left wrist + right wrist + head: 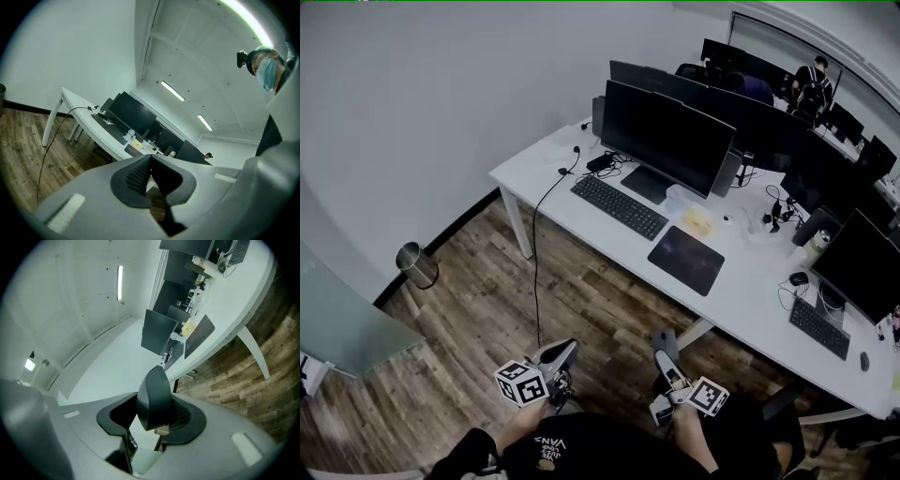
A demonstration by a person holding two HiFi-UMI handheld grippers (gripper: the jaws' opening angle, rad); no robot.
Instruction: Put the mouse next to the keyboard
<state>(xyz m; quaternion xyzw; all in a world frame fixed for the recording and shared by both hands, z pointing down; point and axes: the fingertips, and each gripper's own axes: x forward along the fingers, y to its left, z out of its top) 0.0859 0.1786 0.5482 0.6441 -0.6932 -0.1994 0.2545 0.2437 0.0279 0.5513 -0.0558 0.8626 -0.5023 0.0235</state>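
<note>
right gripper (666, 362) clamped on the mouse (153, 397), well short of the desk (741, 300)

its jaws pinch the dark mouse by its sides, and the left gripper (150, 172) beside it is closed on nothing. far ahead on the white desk lies the keyboard (619, 207), a dark mouse pad (686, 260) just right of it. best bet: carry it level, set it flat beside the keyboard, then let go.

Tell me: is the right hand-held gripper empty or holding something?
Holding. The right hand-held gripper is shut on a dark mouse, clamped between its jaws.
</note>
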